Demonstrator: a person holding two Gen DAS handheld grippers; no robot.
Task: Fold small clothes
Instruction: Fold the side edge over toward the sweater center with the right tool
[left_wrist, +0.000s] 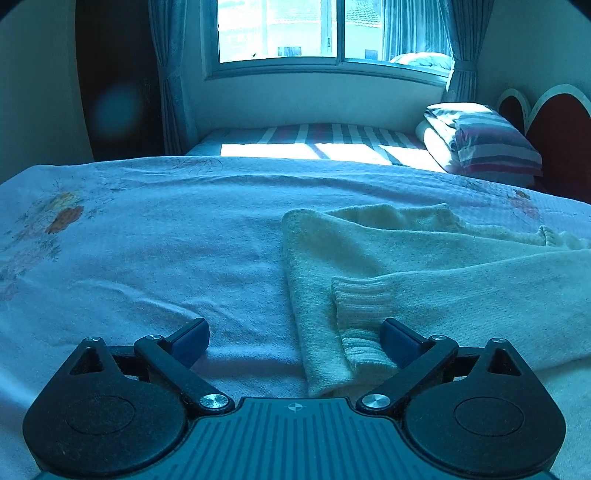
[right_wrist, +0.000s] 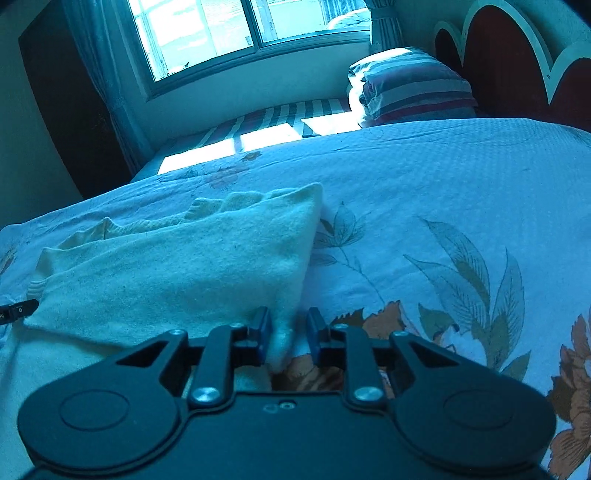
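The cream sweater (left_wrist: 424, 266) runs off the right edge of the left wrist view. In the right wrist view its near corner (right_wrist: 280, 347) slips behind the black gripper body. The bed (right_wrist: 461, 177) is cut off on every side.

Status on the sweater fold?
Done: the sweater lies on the bed with its sides folded in and a ribbed cuff on top. In hand: nothing. The left tongs are open, and the right tongs are slightly open around its corner. Left: probably the final fold.
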